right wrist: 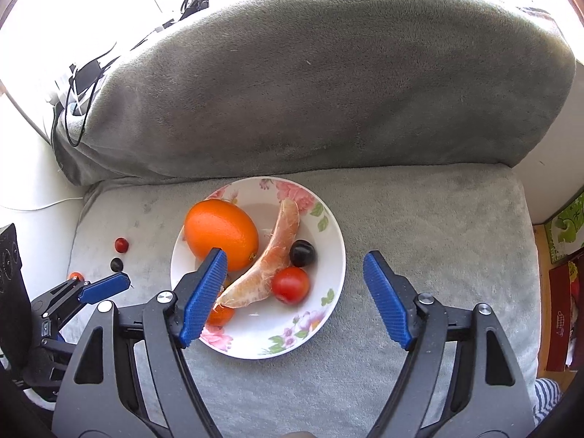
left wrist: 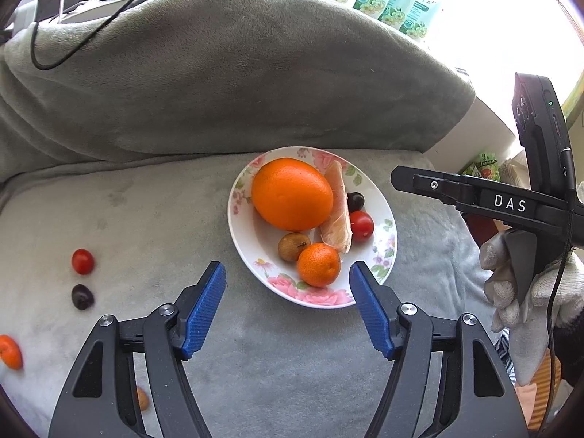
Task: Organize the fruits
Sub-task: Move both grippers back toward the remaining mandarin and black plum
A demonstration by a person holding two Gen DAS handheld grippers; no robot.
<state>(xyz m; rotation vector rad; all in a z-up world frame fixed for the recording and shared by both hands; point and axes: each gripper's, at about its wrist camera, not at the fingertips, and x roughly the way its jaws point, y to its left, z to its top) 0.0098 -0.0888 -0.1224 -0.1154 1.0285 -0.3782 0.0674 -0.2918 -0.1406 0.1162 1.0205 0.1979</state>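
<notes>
We are holding both the left gripper (left wrist: 287,284) and right gripper (right wrist: 295,277) wide open and empty; the floral bowl (right wrist: 330,255) is holding a big orange (right wrist: 219,231), with a peeled segment (right wrist: 272,262) at its 3 o'clock.

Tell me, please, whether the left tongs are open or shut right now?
Open. The left tongs show blue pads spread wide apart with only grey cushion between them, nothing gripped, just short of the floral plate.

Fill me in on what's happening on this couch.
A person holds two tongs, both open and empty, over a floral plate on the grey cushion. The left tongs and right tongs hover near it. The plate holds a big orange, a peeled segment and small fruits. A cherry tomato and a dark fruit lie loose on the cushion.
</notes>
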